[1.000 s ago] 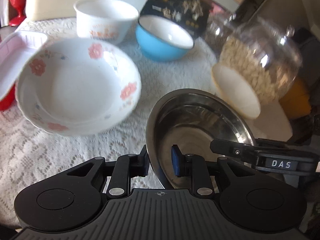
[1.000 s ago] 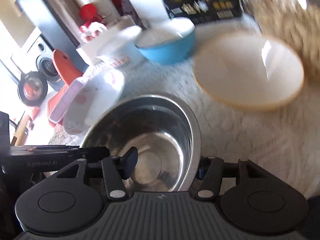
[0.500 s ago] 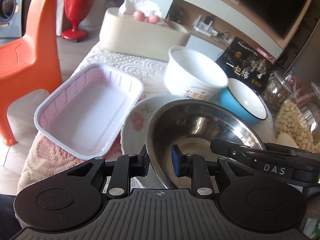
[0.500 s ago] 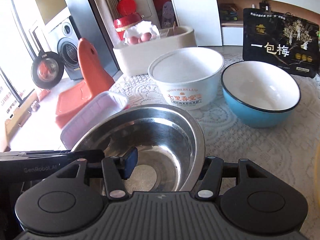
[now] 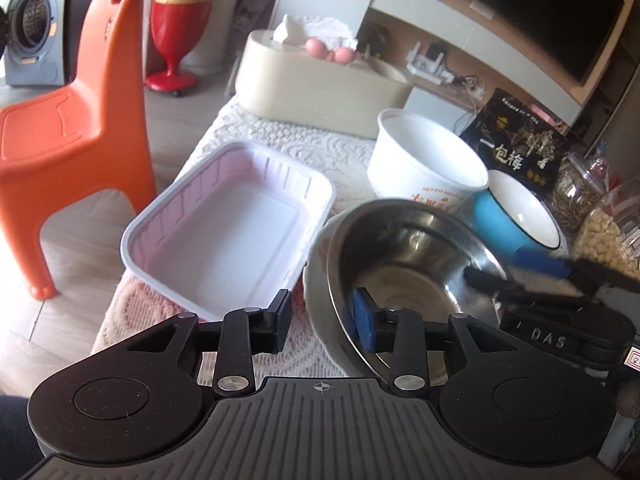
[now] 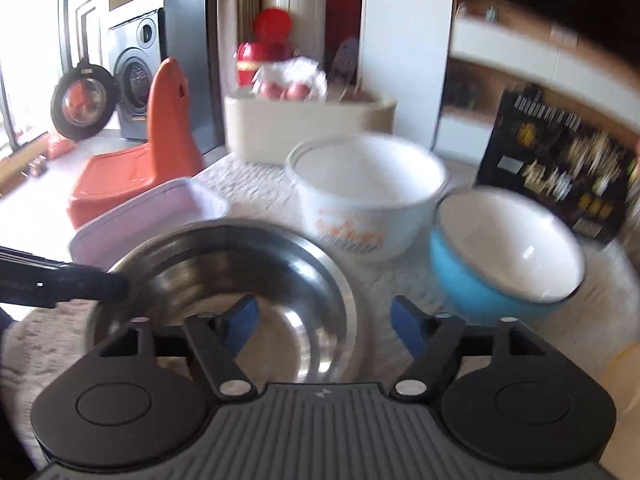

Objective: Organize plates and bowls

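White lace tablecloth point(image 5: 280, 148), orange chair point(image 5: 72, 128) beside, both jaws opening around steel bowl point(image 5: 408, 256) rim

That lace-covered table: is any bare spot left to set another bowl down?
Some bare lace lies between the beige box, the white tray and the tall white bowl. Around the steel bowl, blue bowl and jars it is crowded.

Floral dish point(image 5: 316, 280) mostly hidden under steel bowl point(image 5: 408, 248); right wrist view motion-blurred.
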Demonstrator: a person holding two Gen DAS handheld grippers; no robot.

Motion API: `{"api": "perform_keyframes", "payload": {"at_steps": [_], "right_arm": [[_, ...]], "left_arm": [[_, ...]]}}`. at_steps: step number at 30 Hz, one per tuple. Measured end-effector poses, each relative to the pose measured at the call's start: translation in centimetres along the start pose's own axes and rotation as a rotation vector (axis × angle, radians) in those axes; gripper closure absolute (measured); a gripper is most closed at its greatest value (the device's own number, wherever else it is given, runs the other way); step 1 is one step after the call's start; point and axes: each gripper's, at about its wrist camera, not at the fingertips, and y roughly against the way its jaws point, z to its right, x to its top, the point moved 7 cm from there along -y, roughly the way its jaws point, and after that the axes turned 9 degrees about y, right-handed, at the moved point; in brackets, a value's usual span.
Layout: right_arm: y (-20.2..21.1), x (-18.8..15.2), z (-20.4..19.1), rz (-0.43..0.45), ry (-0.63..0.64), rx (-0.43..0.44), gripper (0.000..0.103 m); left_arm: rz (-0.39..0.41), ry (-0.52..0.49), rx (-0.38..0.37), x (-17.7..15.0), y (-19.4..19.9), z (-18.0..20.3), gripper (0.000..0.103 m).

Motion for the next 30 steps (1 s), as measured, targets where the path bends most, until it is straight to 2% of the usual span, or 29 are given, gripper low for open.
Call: {"api": "perform_keyframes", "payload": {"at_steps": [2,4,7,9,11,12,18,24,26,30], "right_arm": [[0.5,0.4,0.5,0.044,0.039,-0.088,0.026],[0.3,0.2,1.2,0.033,-0.021,-0.092,0.026],[-1.9,-1.3,1.5,-0.115,-0.196,0.118,0.027],[-3.3,-2.5,2.3,-0.175,-0.335,0.169,0.03],[-4.4,-3.2,2.5,-0.208,-0.41,0.204,0.036],[-4.2,-3.0,2.4,-0.201,-0.409,0.217,0.039],[-3.2,-3.5,1.5,-0.255,-0.399,0.257,0.039],[-1.4,-4.6,0.6,-0.247,-0.392,0.285,0.041],[-0.8,-4.4,0.7,-0.221,-0.374,0.266,0.042],[2.5,-3.2,2.6,-0.115,-0.28,0.109,0.042]], "left_arm": [[-0.013,0.039,-0.01,-0.2,-0.4,-0.2,0.063],[-0.03,0.072,-0.028,-0.5,-1.2,-0.4,0.063],[-0.064,0.12,-0.063,-0.8,-2.2,-0.4,0.067],[-0.068,0.131,-0.059,-1.0,-2.7,-0.4,0.067],[-0.079,0.144,-0.057,-1.0,-3.0,-0.4,0.069],[-0.086,0.149,-0.053,-0.9,-3.0,-0.5,0.069],[-0.106,0.102,-0.005,-1.4,-2.0,-0.1,0.067],[-0.116,0.093,0.017,-2.3,-1.1,-0.1,0.066],[-0.095,0.065,0.044,-2.3,-0.4,0.2,0.067],[-0.006,0.004,0.092,-1.6,2.3,1.4,0.067]]}}
